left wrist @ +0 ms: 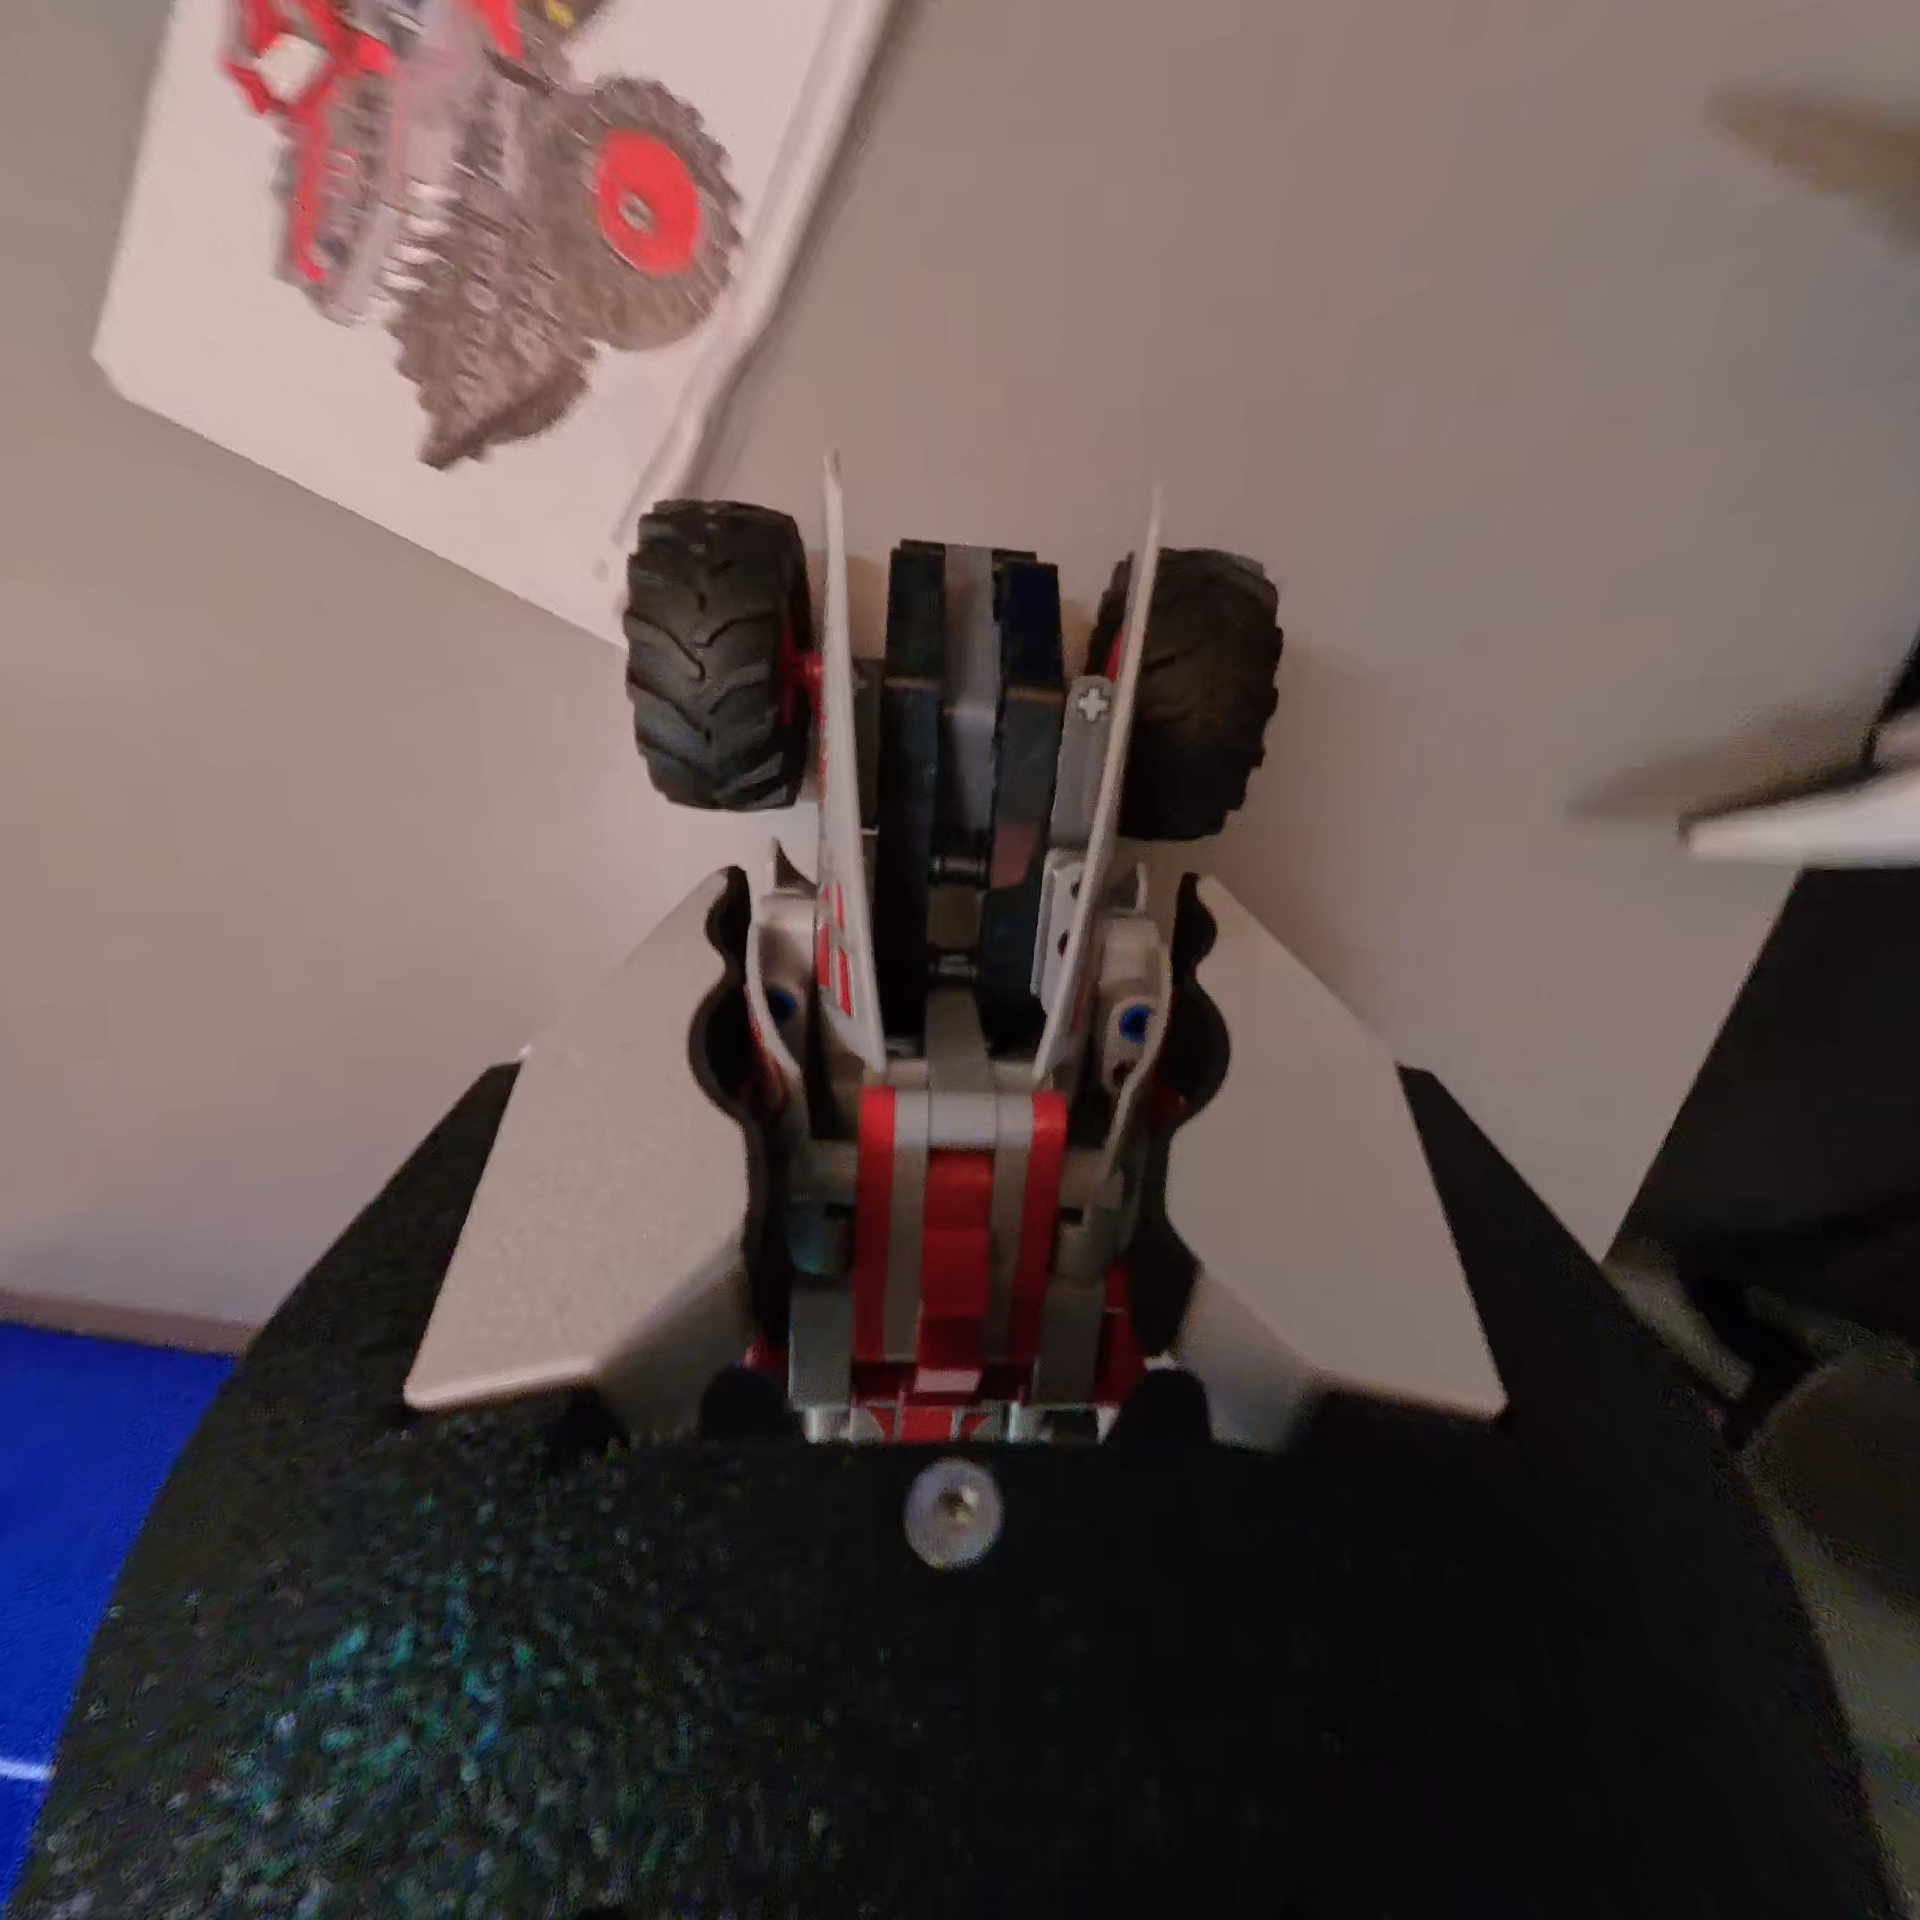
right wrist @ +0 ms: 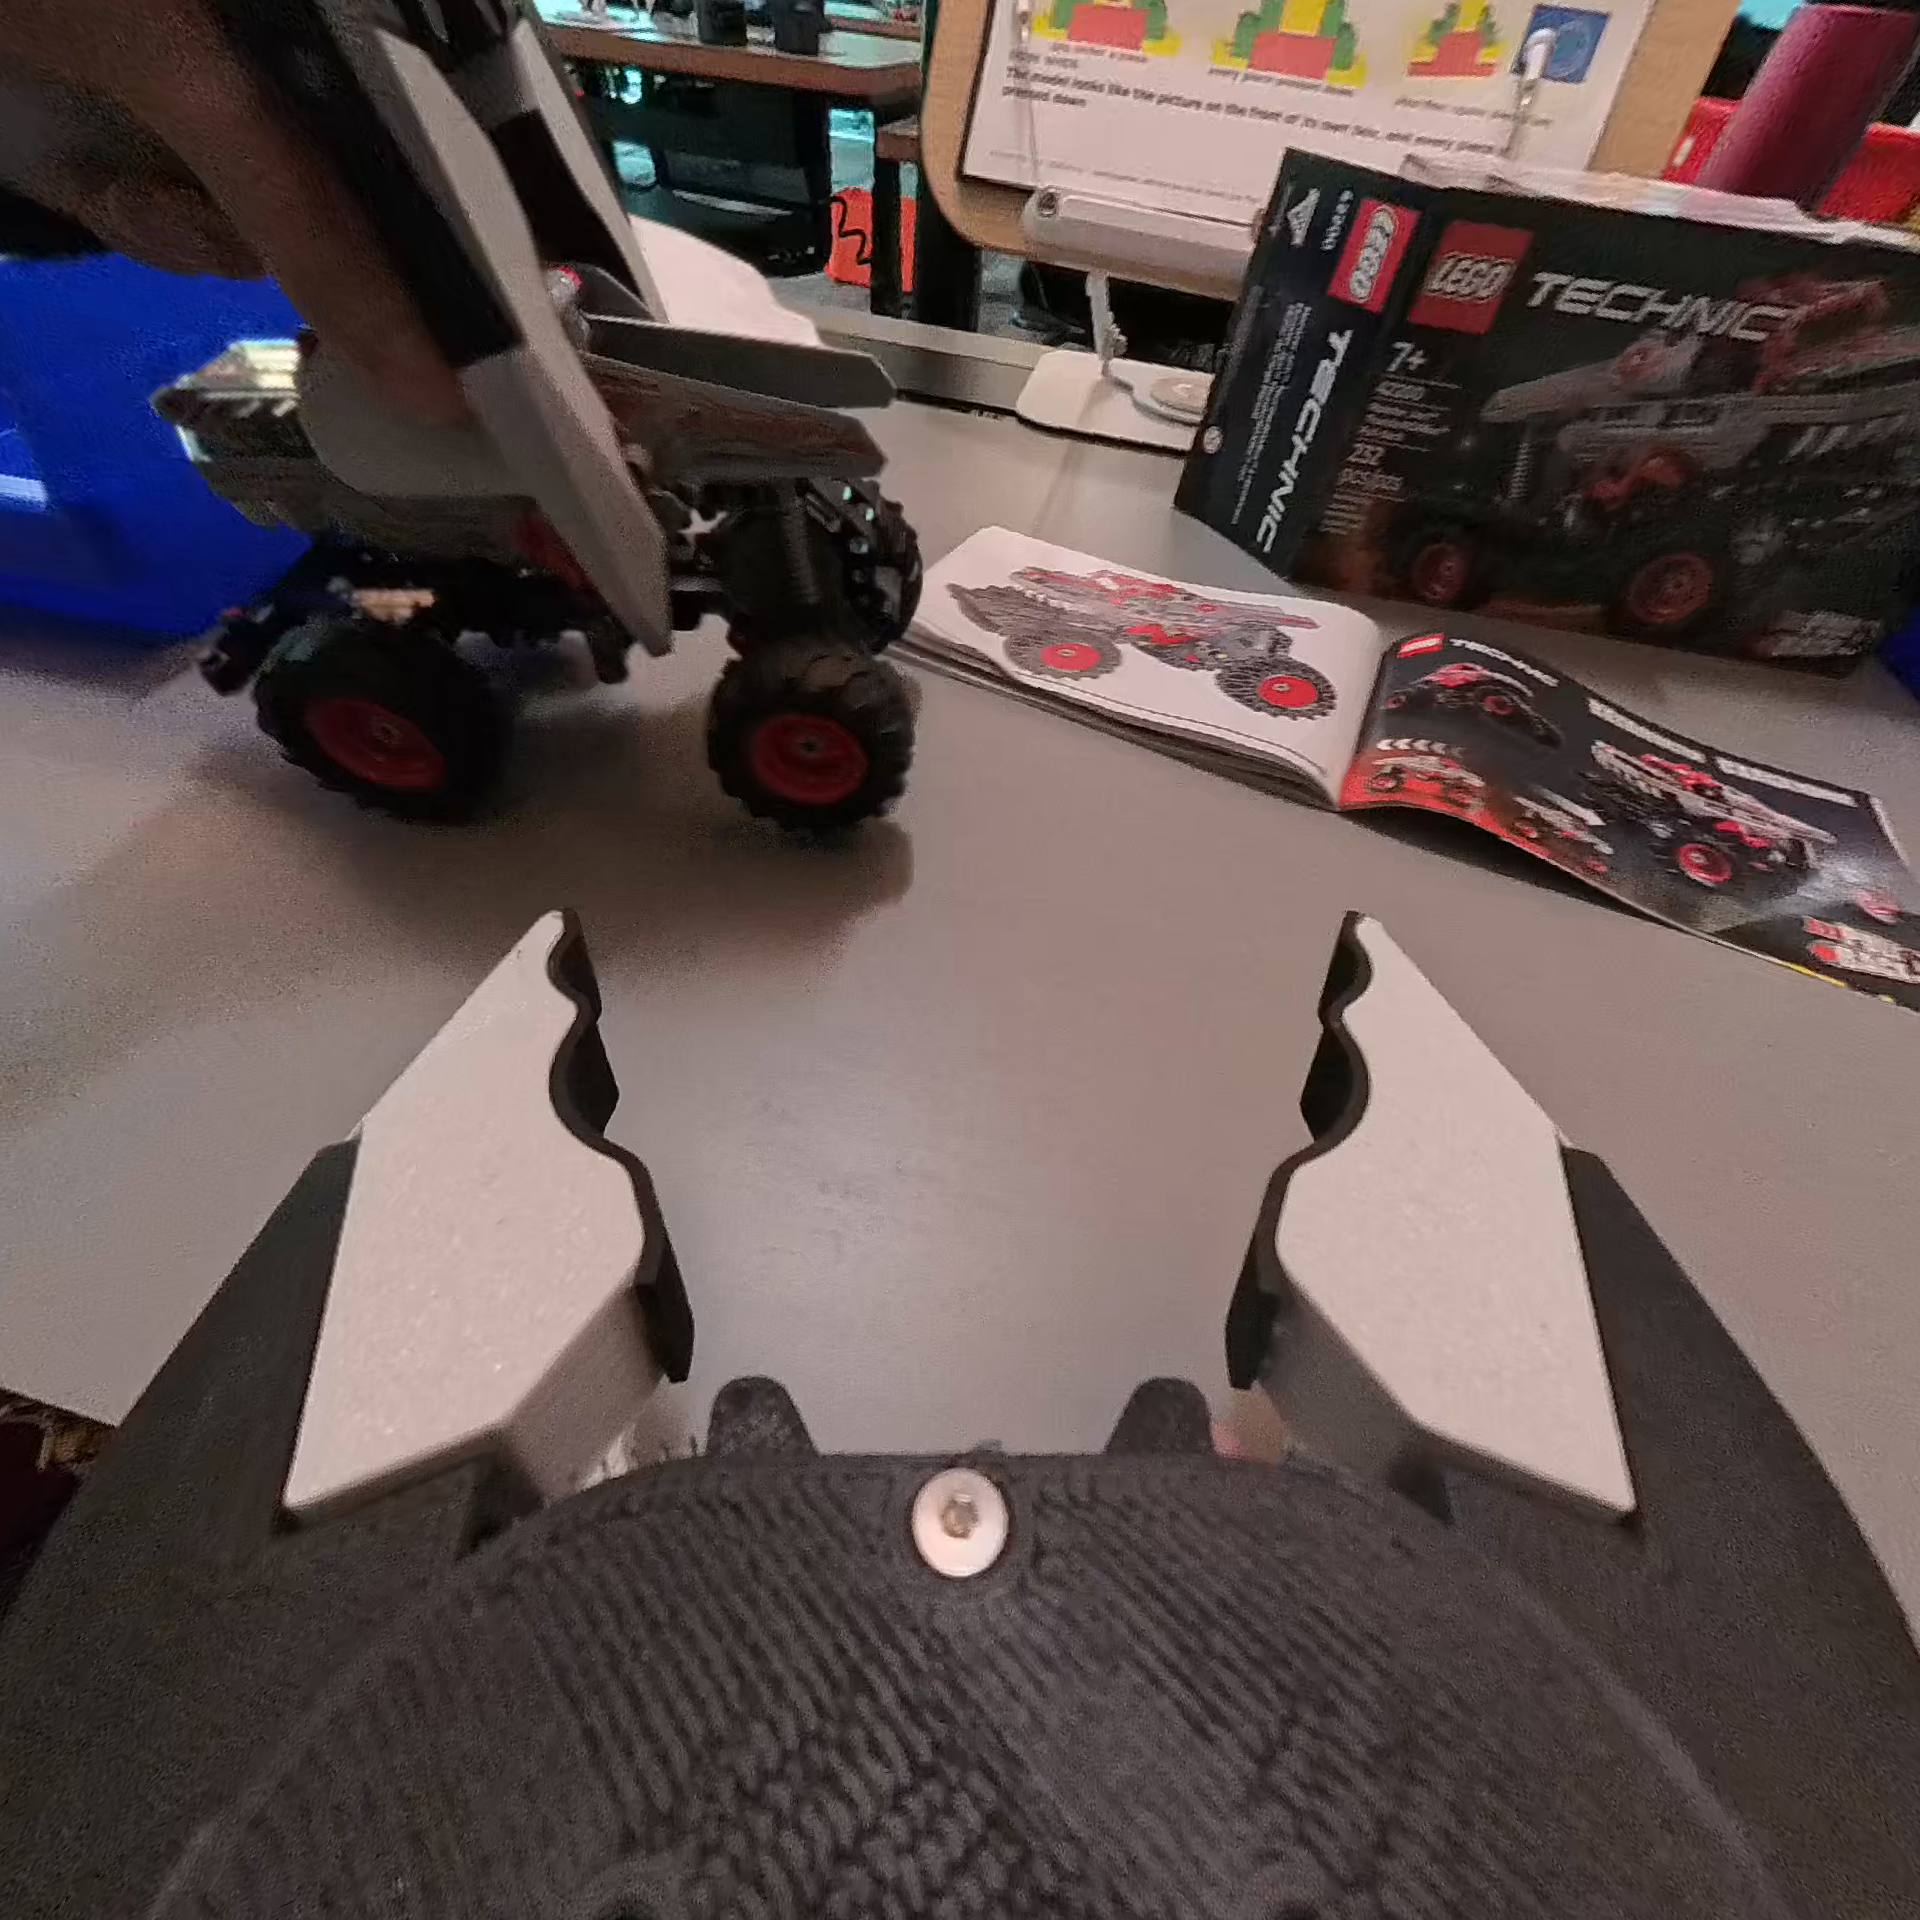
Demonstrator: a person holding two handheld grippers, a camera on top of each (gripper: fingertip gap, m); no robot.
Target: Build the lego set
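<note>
My left gripper (left wrist: 961,894) is shut on the lego monster truck (left wrist: 956,831), gripping its grey and red body from above; two black tyres stick out past the fingertips. In the right wrist view the same truck (right wrist: 582,603) stands on the grey table (right wrist: 987,1039) at the upper left, on black tyres with red hubs, with the left gripper (right wrist: 582,488) clamped on its body. My right gripper (right wrist: 961,935) is open and empty, low over the bare table, to the right of and nearer than the truck.
An open instruction booklet (right wrist: 1351,717) lies on the table right of the truck, also seen in the left wrist view (left wrist: 447,218). The black set box (right wrist: 1579,416) stands behind it. A blue bin (right wrist: 94,436) is at far left. A stand with a paper sheet (right wrist: 1278,104) is behind.
</note>
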